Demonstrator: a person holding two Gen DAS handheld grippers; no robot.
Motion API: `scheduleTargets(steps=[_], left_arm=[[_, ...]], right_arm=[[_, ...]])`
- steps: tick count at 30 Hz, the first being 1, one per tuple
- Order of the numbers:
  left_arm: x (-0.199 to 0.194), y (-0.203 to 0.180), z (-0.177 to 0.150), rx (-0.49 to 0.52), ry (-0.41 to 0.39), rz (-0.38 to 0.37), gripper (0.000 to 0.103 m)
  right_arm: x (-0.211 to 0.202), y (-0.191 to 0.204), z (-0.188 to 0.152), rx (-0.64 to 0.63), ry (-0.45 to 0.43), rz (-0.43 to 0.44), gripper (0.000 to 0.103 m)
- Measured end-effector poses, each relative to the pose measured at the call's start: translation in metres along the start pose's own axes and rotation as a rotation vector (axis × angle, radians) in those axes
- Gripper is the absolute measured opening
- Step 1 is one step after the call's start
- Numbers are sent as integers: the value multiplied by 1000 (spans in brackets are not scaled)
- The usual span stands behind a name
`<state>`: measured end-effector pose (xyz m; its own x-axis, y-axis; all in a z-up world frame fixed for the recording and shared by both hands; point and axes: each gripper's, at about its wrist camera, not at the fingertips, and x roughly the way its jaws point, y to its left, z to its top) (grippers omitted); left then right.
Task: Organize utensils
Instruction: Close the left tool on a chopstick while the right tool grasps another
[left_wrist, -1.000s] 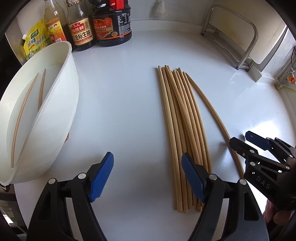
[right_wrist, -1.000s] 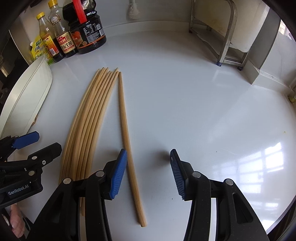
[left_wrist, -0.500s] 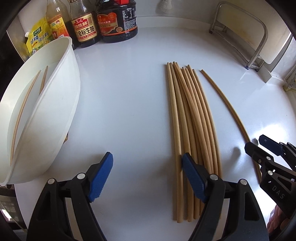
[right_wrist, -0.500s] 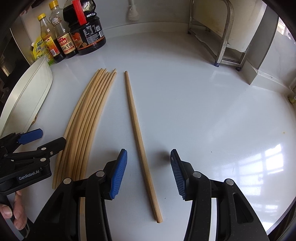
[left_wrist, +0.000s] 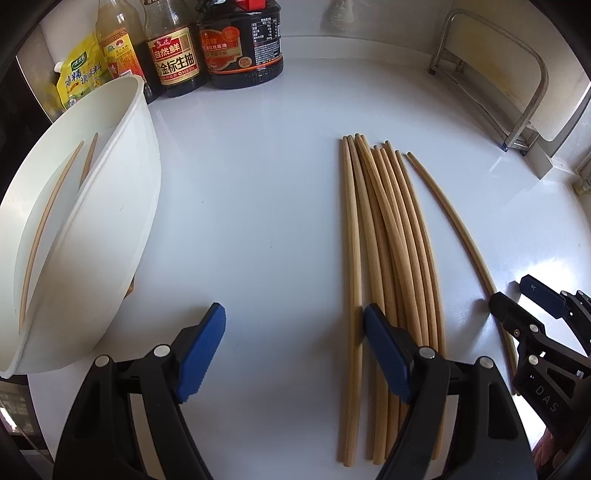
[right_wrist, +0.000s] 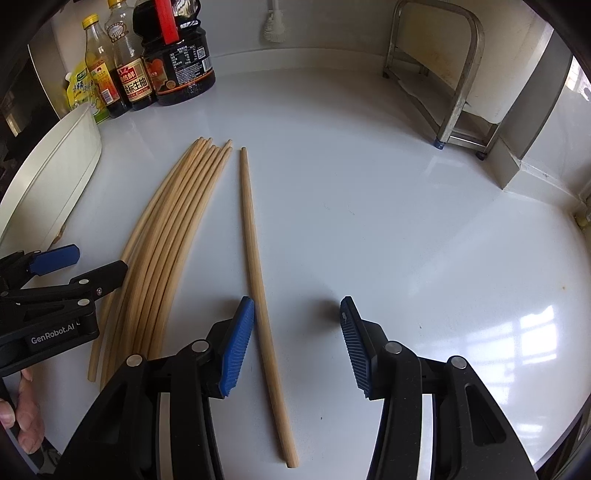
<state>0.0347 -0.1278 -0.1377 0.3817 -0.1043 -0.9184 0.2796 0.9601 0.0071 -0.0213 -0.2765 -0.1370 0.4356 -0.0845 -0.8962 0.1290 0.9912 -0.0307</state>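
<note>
A bundle of wooden chopsticks (left_wrist: 388, 236) lies lengthwise on the white countertop (left_wrist: 251, 192), right of centre in the left wrist view and left of centre in the right wrist view. One single chopstick (right_wrist: 258, 280) lies apart from the bundle on its right, running from upper centre to bottom centre of the right wrist view. The right gripper (right_wrist: 297, 345) stands partly open, empty, its blue pads astride the lower part of this chopstick without touching it. The left gripper (left_wrist: 293, 350) is wide open and empty, its right pad over the bundle's left edge. A white bin (left_wrist: 122, 206) at the left edge holds two chopsticks (left_wrist: 48, 221). Sauce bottles (left_wrist: 207, 48) stand at upper left; a metal rack (right_wrist: 447, 81) at upper right.
</note>
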Motion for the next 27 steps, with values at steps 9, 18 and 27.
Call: scheduleTargets(steps=[9, 18, 27], left_arm=[[-6, -13, 2, 30, -10, -32, 19], [-10, -12, -1, 42, 21, -100, 7], [-45, 1, 2, 59, -5, -153, 7]], right_arm=[[4, 11, 3, -60, -20, 10, 35], [0, 7, 5, -14, 4, 57, 6], [-37, 1, 1, 110, -8, 123, 6]])
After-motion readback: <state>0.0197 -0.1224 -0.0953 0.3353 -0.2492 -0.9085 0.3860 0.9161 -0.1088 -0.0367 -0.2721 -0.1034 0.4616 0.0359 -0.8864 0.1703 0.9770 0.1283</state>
